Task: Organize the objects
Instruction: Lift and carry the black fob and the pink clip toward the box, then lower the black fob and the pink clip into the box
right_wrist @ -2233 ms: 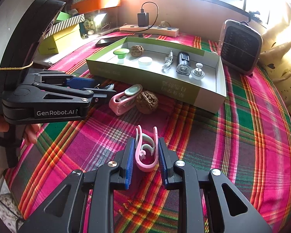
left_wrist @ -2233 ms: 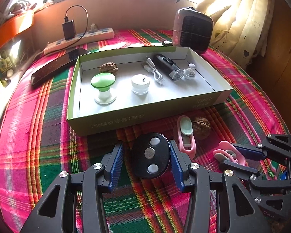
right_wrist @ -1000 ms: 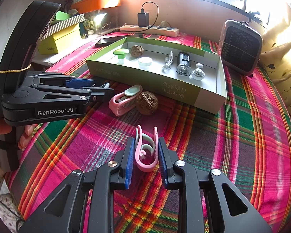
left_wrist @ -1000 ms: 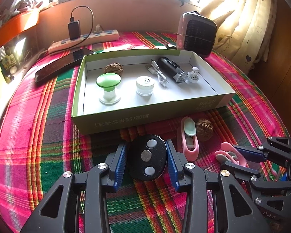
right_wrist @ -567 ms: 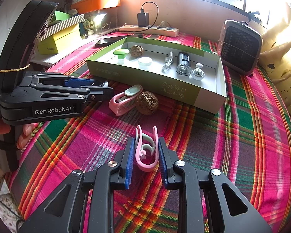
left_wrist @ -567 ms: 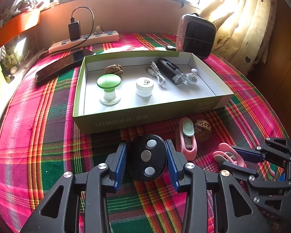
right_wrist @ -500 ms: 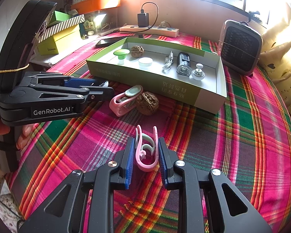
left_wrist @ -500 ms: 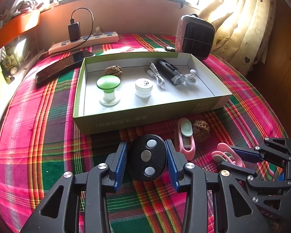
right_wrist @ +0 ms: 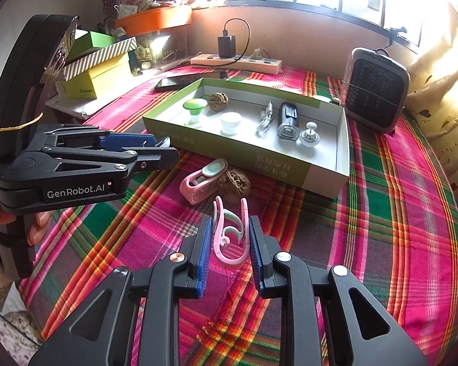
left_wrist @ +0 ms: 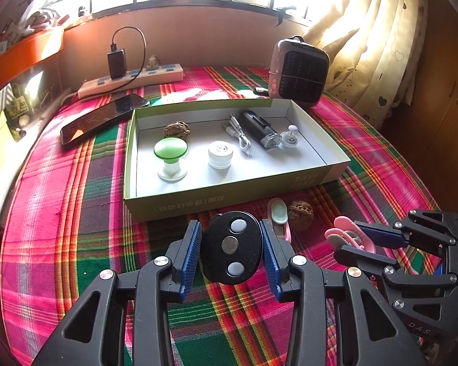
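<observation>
Left gripper (left_wrist: 231,251) clamped on a black oval remote (left_wrist: 231,248) with three round buttons, both blue pads against its long sides. Remote sits just short of the near wall of the green box (left_wrist: 198,204), which is open-topped and lies toward the far middle of the plaid-covered bench (left_wrist: 61,213).

Right gripper (right_wrist: 230,239) nearly together, pinching a pink clip (right_wrist: 230,238) by its two arms, near the front middle of the bench. Whether either item is lifted clear of the cloth cannot be told.

Already in the box: green knob (left_wrist: 170,158) and white jar (left_wrist: 219,154) toward the left end, walnut (left_wrist: 176,128) at the far wall, white cable (left_wrist: 239,135), black device (left_wrist: 259,129) and a small white pin (left_wrist: 289,138) toward the right end. On the cloth against the near wall: second pink clip (right_wrist: 203,180) touching a loose walnut (right_wrist: 233,184).

Step in hand, as judged: carry both held items over the near wall and set them down inside.

Doing it well:
- Each item must rise above the wall's rim before crossing, or the light cardboard will likely get shoved.
- Remote suits the bare floor at the near left corner, in front of the knob; a low release keeps it from sliding into the jar.
- Clip suits the bare patch at the near right corner, short of the pin.
- Clip is springy and held by thin arms, so a slow release seems wise.
- The two grippers sit close side by side; going in one at a time avoids a knock.
</observation>
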A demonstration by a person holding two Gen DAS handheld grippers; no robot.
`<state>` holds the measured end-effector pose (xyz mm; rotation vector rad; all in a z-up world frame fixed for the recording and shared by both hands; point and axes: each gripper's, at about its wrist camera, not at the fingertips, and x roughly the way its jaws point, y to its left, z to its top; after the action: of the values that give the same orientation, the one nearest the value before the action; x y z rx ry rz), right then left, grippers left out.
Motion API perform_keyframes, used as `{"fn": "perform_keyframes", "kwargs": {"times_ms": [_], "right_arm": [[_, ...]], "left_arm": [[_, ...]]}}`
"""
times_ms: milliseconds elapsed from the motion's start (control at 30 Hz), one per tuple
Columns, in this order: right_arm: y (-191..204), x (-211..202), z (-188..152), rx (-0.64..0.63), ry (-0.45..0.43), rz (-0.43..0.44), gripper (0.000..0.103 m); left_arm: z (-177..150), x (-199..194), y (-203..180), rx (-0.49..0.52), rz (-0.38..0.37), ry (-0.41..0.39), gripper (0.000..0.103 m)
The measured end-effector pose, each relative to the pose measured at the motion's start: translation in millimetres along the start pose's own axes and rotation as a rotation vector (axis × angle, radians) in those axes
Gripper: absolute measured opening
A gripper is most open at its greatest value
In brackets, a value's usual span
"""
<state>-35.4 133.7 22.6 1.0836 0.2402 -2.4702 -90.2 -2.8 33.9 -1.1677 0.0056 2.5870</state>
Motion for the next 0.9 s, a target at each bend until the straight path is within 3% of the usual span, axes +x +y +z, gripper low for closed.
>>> {"fn": "perform_keyframes", "kwargs": {"times_ms": [367, 900], "right_arm": [[-14.3, -4.9, 23.2, 0.034, -0.038, -0.021, 0.024], [-35.2, 14.2, 55.4, 0.058, -0.032, -0.046, 0.024]], "left_arm": [[20.4, -11.2, 2.1, 0.005, -0.001, -0.038, 0.037], [53.5, 5.5, 7.9, 0.004, -0.014, -0.037, 0.037]]}}
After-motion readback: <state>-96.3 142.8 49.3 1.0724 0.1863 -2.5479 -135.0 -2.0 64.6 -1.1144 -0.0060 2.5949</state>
